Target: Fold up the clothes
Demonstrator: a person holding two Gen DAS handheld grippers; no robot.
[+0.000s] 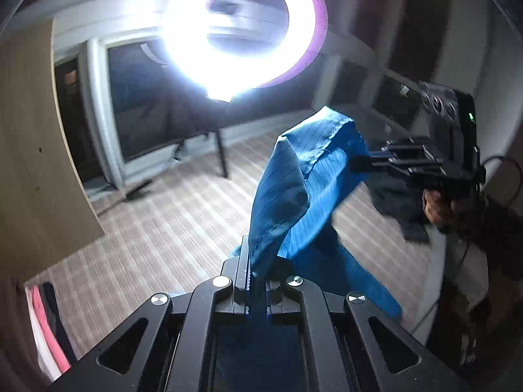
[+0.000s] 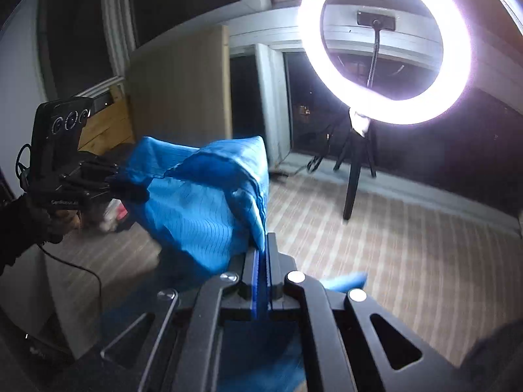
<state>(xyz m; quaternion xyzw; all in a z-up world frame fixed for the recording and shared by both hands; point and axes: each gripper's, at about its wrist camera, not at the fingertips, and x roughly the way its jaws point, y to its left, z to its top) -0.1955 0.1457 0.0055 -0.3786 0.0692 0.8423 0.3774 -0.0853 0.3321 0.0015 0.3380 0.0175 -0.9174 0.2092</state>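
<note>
A blue garment with thin dark stripes (image 1: 294,196) hangs in the air, stretched between both grippers. My left gripper (image 1: 253,258) is shut on one end of it at the bottom of the left wrist view. Over to the right there, my right gripper (image 1: 359,163) pinches the other end, held by a hand in a dark sleeve (image 1: 438,209). In the right wrist view the blue garment (image 2: 202,202) runs from my right gripper (image 2: 263,248), shut on the cloth, across to my left gripper (image 2: 130,189) at the left. Loose cloth droops below both grips.
A bright ring light (image 1: 242,29) on a black tripod (image 2: 354,179) stands on the striped floor (image 2: 392,245) ahead, before dark windows. A wooden cabinet (image 2: 179,88) is at the left. Dark clothes (image 1: 398,202) lie on a pale surface at right; folded pink and white cloth (image 1: 45,326) lower left.
</note>
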